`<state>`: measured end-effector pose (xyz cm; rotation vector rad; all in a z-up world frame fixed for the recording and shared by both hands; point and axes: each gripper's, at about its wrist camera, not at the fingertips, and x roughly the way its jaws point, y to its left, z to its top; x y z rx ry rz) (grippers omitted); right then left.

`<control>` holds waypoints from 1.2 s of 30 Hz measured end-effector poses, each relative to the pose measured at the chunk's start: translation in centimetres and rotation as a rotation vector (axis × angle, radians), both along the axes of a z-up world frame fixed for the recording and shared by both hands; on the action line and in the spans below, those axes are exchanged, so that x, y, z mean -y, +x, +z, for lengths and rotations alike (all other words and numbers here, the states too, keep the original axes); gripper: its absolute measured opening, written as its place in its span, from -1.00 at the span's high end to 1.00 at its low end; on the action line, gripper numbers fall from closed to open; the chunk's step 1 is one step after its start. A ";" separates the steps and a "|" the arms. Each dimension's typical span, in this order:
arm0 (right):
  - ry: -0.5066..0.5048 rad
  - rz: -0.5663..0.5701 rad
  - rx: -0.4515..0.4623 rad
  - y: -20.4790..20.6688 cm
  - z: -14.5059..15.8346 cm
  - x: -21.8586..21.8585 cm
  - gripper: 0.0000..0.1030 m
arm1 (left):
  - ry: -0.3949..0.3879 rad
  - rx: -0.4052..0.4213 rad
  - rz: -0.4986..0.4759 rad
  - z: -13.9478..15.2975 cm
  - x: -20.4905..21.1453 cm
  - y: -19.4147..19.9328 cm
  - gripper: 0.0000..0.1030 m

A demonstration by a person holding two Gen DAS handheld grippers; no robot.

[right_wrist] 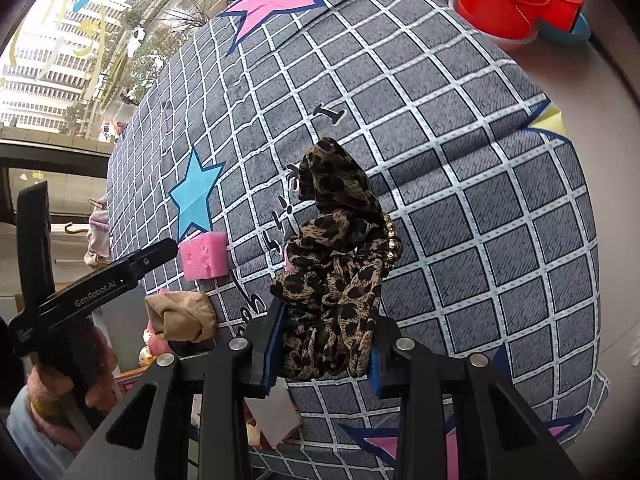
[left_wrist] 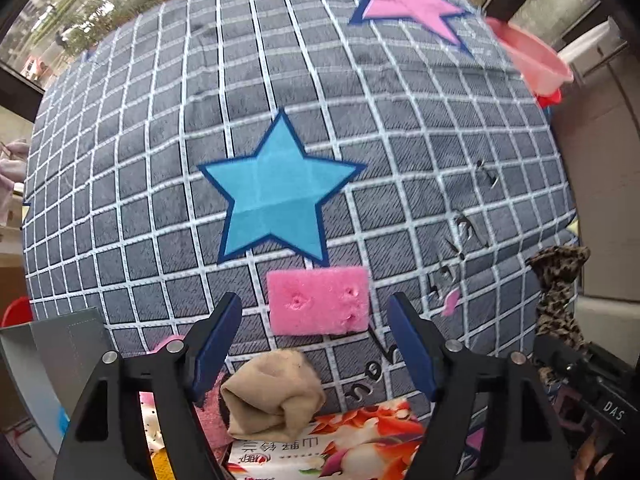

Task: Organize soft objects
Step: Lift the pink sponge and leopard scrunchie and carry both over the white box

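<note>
Left gripper (left_wrist: 316, 344): jaws wide apart, holding nothing; it hovers over the near edge of the cloth (left_wrist: 160, 160), with the sponge (left_wrist: 318, 306) lying between and just beyond the fingertips, apart from both.
Right gripper (right_wrist: 324, 356): clamped on the scrunchie (right_wrist: 336, 264), which bunches up out of the jaws and stands above the cloth.
Sponge: pink, flat on the checked cloth just below the blue star (left_wrist: 276, 188).
Sock (left_wrist: 272, 394): beige, rolled, at the cloth's near edge below the sponge, resting partly on a floral pack (left_wrist: 352, 440).
Hidden: the scrunchie's lower part sits behind the right fingers; the floral pack is cut off by the frame and the left gripper's body.
Hard to tell: black lettering on the cloth is unreadable.
Hand: seen from the right wrist, a pink-gloved hand (right_wrist: 60, 396) grips the left gripper's handle at lower left.
Bowls (right_wrist: 516, 0): red and pink, stacked at the cloth's far corner.
</note>
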<state>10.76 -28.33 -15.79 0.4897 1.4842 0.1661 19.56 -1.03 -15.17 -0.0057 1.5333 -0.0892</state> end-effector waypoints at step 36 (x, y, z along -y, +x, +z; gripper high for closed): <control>-0.044 0.019 0.019 -0.8 1.6 -0.1 0.32 | 0.040 0.058 -0.055 0.9 5.7 0.2 -0.38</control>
